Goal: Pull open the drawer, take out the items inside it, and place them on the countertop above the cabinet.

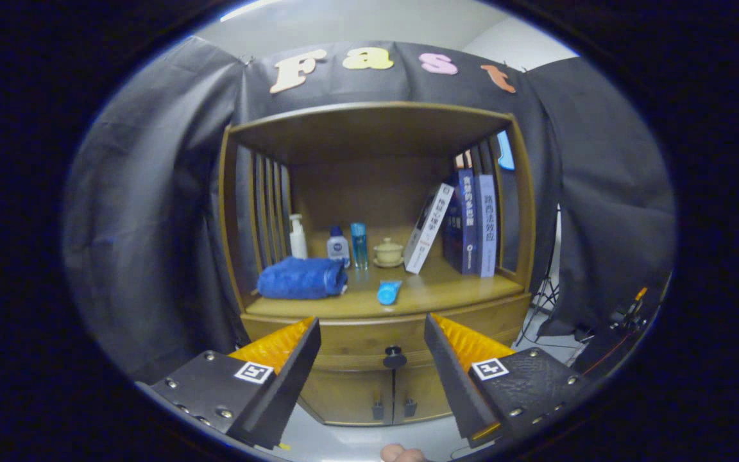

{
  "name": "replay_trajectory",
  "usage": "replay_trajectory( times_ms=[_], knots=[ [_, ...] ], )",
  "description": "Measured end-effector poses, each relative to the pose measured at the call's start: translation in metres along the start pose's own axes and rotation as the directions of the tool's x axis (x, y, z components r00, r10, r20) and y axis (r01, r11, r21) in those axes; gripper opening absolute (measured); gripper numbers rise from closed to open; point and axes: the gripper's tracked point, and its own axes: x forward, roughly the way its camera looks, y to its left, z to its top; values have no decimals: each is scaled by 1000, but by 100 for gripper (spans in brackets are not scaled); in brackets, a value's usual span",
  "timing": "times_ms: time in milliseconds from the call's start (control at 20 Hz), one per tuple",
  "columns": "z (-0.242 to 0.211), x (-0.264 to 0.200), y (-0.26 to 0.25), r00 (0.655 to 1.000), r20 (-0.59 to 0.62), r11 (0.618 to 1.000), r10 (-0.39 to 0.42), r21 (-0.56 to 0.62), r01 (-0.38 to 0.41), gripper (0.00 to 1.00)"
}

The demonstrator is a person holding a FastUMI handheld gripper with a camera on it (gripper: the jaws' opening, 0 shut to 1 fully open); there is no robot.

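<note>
Facing wooden drawer's (382, 343) round knob (394, 355), gripper (373, 340) spread, empty.

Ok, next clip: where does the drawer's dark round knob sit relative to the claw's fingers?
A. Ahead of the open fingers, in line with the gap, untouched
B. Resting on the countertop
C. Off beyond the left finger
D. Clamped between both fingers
A: the claw is open, and the knob on the closed drawer shows through the gap, ahead of both fingers, untouched.
</note>
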Motion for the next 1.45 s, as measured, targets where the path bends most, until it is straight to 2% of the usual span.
replay_trajectory(
  times_ms=[400,700,1000,1250,1450],
  knots=[
    [90,-76,-5,994,106,1000,8,7,-9,97],
    [127,-123,-14,982,184,999,-31,20,28,96],
    [104,-150,-24,987,155,998,-53,51,45,97],
    [60,-146,-25,996,75,998,-55,-12,56,97],
    [56,-141,-22,997,63,999,-48,1,48,97]
  ],
)
